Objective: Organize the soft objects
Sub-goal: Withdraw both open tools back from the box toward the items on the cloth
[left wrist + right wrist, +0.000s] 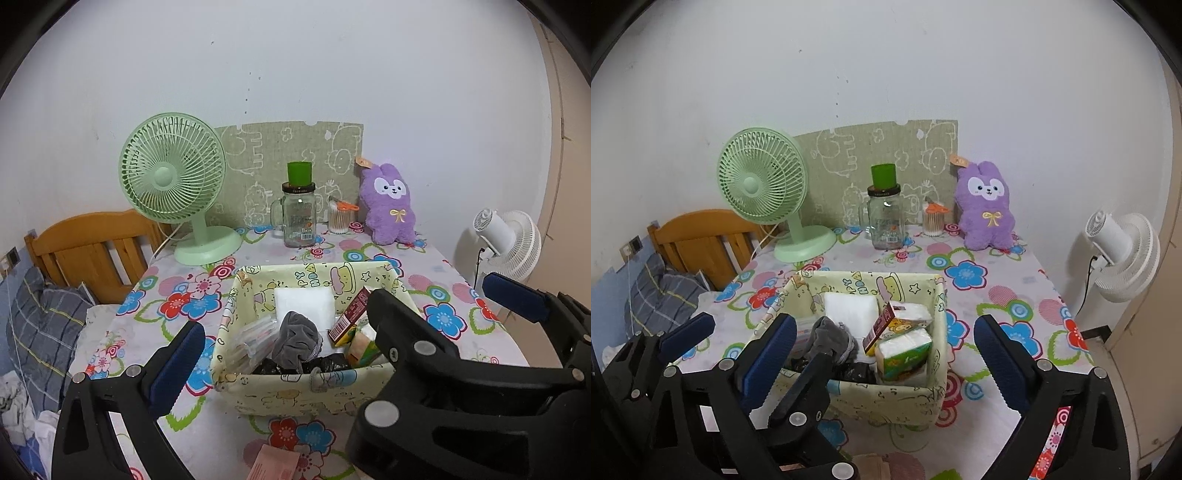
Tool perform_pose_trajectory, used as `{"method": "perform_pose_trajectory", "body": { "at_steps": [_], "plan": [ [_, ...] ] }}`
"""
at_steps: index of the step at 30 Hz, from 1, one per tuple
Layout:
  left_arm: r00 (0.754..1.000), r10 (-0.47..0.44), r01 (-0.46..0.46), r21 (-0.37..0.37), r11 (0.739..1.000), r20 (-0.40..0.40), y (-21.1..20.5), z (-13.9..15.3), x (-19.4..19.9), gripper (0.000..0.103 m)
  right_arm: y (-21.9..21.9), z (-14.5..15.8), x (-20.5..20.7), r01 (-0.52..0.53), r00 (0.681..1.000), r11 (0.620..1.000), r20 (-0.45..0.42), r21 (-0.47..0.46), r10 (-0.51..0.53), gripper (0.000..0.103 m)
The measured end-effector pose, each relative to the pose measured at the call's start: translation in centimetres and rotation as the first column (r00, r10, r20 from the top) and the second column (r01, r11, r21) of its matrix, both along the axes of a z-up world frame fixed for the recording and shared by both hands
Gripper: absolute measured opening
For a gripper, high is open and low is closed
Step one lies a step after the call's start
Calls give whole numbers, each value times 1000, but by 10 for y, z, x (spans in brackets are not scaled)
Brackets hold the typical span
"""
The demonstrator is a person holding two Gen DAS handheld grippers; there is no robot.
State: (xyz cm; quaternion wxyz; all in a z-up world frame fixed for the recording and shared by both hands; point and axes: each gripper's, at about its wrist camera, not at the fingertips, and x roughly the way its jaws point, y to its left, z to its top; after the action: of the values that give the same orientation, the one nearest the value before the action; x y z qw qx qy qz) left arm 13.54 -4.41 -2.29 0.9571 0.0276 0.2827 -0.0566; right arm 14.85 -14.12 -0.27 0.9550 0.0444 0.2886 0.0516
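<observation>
Both hand-held grippers are spread wide w/ nothing between the jaws: left hand-held gripper (280, 328) and right hand-held gripper (884, 345) hover side by side above the near side of the fabric bin (295, 391) on the counter (997, 291). The bin already holds soft stuff: grey scrunchie (297, 338), white foam pad (306, 304), tissue packs (905, 352), plus a small red box (879, 326) leaning on them. Purple plush (986, 206) sits upright against the wall at the back, well apart from the bin, prob the next thing to collect

A crumpled grey cloth (297, 338) and wrapped tissue packs (904, 352) lie inside the upright yellow cartoon-print fabric basket (295, 391).
</observation>
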Motion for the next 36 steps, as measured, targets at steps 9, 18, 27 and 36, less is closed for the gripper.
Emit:
{"method": "perform_pose_trajectory", "body": {
  "at_steps": [9, 18, 27, 36],
  "plan": [
    [1000, 5, -5, -5, 1000, 24, 2, 6, -18, 103, 0, 8, -19, 4, 1000, 1000, 20, -10, -4, 100],
    [999, 1, 0, -8, 1000, 34, 4, 7, -36, 103, 3, 10, -39, -3, 1000, 1000, 30, -12, 3, 100],
    [998, 3, -2, -30, 1000, 58, 9, 5, -57, 103, 7, 9, -63, 15, 998, 1000, 69, -21, -13, 100],
    [998, 26, -25, -33, 999, 56, 16, 0, -73, 103, 13, 5, -77, 25, 998, 999, 54, -26, -24, 100]
  ]
}}
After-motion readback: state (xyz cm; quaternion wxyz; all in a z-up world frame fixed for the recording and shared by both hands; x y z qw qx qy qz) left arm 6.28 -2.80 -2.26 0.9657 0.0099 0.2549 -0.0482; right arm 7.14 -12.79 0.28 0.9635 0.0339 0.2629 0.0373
